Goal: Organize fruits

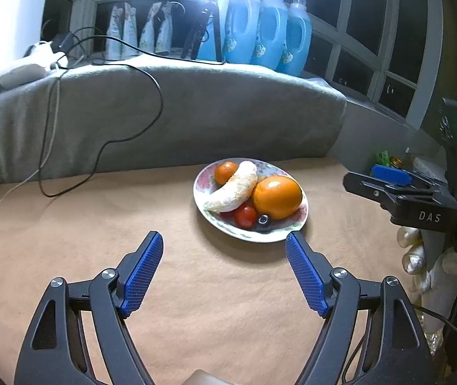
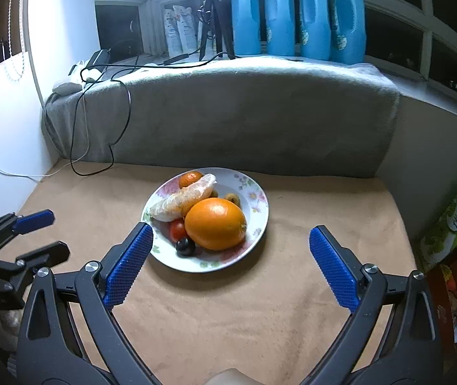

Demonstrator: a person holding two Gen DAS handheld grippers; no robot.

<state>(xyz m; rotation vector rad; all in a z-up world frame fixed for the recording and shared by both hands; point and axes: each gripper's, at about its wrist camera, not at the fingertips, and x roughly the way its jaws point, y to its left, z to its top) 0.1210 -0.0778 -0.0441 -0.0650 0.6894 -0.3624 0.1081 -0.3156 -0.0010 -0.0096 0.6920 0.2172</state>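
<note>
A tan cloth (image 2: pixel 228 304) covers the work surface, likely to give the fruit a soft, non-rolling bed, with a grey blanket (image 2: pixel 228 115) banked up behind it. On the cloth sits a floral plate (image 2: pixel 254 199), and all the fruit I can see is gathered in it: a big orange (image 2: pixel 215 223) leans on the near side, a wrapped banana-shaped piece (image 2: pixel 185 200) lies across the middle, a small tangerine (image 2: pixel 190 179) is tucked behind, and a red tomato (image 2: pixel 177 229) and a dark grape (image 2: pixel 185 246) rest at the front rim. The left gripper (image 1: pixel 225 250) and right gripper (image 2: pixel 231 243) both stand wide and empty, short of the plate, which suggests the sorting is finished.
</note>
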